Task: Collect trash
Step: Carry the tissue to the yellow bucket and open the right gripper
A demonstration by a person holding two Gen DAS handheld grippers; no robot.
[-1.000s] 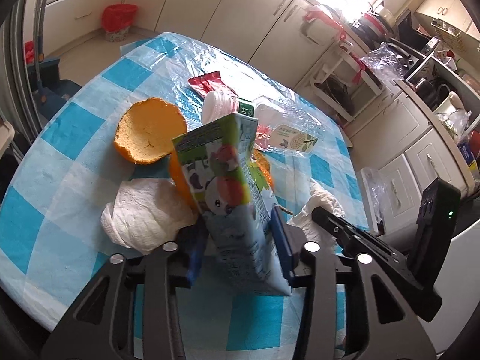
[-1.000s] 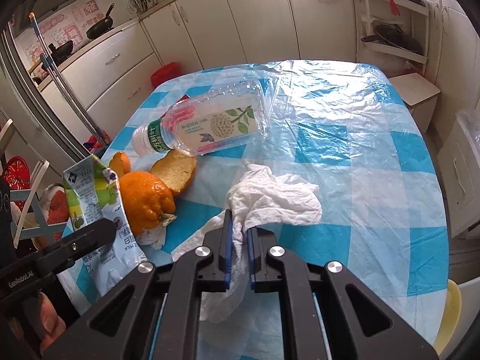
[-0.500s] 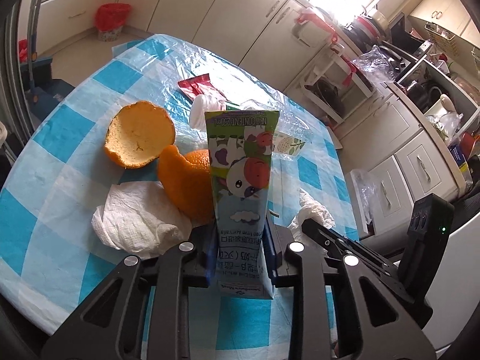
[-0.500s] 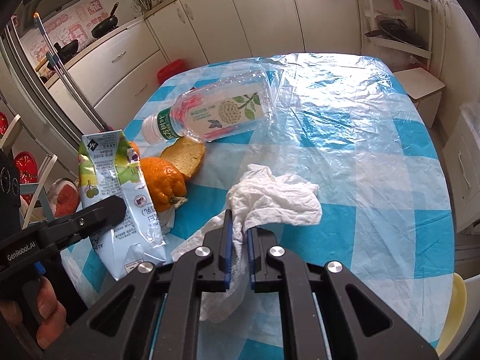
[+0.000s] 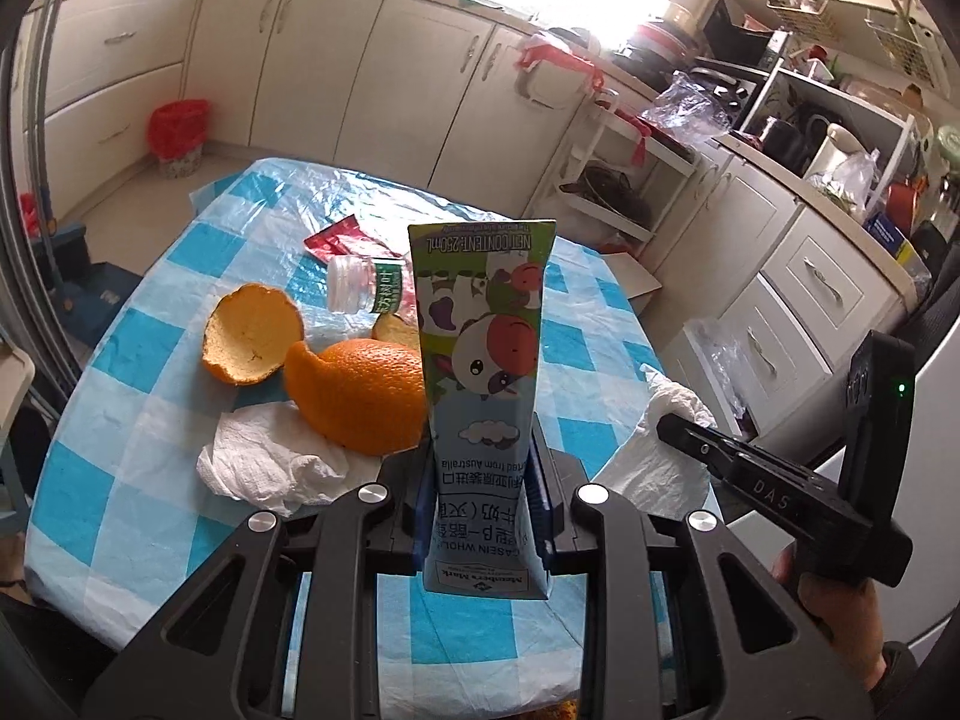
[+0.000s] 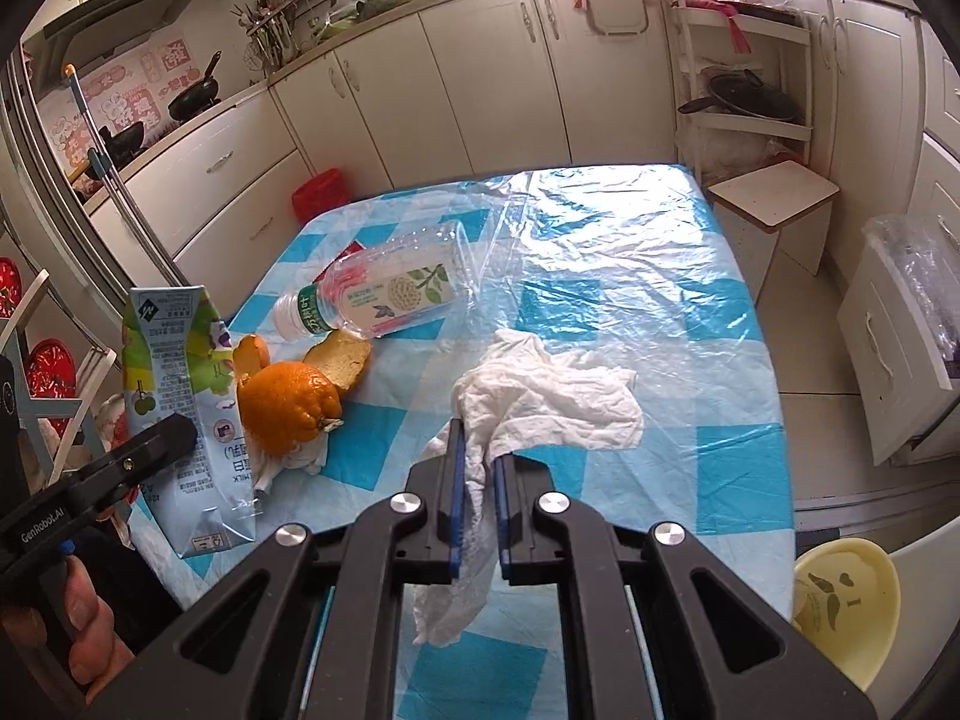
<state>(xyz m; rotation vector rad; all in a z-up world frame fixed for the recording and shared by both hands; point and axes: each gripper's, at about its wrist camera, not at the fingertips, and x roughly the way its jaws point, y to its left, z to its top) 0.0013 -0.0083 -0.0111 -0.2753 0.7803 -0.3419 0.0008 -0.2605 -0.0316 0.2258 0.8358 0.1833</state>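
My left gripper (image 5: pixel 480 480) is shut on a flattened milk carton (image 5: pixel 480 360) with a cow picture, held upright above the table; the carton also shows in the right wrist view (image 6: pixel 174 396). My right gripper (image 6: pixel 480 468) is shut on a crumpled white tissue (image 6: pixel 552 396) that trails onto the blue checked tablecloth (image 6: pixel 660 312). On the table lie orange peels (image 5: pixel 354 396) (image 5: pixel 249 333), another white tissue (image 5: pixel 264 462), a clear plastic bottle (image 6: pixel 384 294) on its side and a red wrapper (image 5: pixel 336 237).
Kitchen cabinets (image 5: pixel 312 60) ring the table. A red bin (image 5: pixel 177 132) stands on the floor at the far left. A small stool (image 6: pixel 774 198) and a wire rack (image 6: pixel 738 90) stand beyond the table. A yellow chair (image 6: pixel 840 594) is at the near right.
My left gripper has lifted the milk carton off the table and turned it upright. My right gripper still holds the tissue and has barely moved.
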